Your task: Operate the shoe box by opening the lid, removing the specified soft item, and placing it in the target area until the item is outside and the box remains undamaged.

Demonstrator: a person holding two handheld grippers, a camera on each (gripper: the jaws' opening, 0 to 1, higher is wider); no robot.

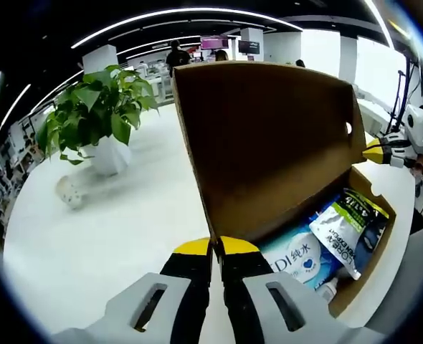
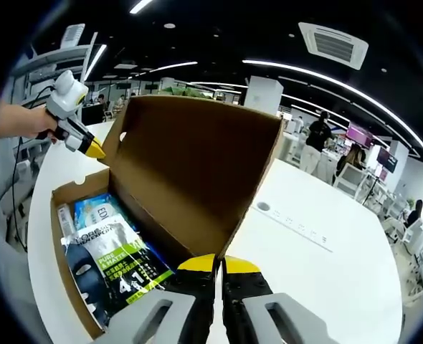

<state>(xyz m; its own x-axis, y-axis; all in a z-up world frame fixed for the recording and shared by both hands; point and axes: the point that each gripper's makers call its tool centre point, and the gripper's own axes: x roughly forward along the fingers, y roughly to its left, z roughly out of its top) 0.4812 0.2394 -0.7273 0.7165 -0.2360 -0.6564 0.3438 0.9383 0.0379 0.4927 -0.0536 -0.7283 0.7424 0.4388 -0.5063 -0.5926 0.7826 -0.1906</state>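
The brown cardboard shoe box (image 1: 373, 251) stands on a white table with its lid (image 1: 269, 143) raised upright. My left gripper (image 1: 216, 247) is shut on the lid's near corner. My right gripper (image 2: 217, 264) is shut on the lid's other corner, and it comes into the left gripper view as a yellow-tipped tool (image 1: 375, 152) at that corner. Seen from the right gripper view, the left gripper (image 2: 95, 150) sits at the lid's far corner. Inside the box (image 2: 64, 279) lie a blue wipes pack (image 1: 297, 256), a dark pouch with green print (image 2: 115, 266) and a white tube (image 2: 67, 222).
A leafy plant (image 1: 97, 107) in a white pot (image 1: 110, 154) stands on the white table (image 1: 111, 236), with a small white object (image 1: 69, 192) beside it. A flush socket strip (image 2: 290, 226) is set in the table (image 2: 326, 265). People (image 2: 317, 140) stand far behind.
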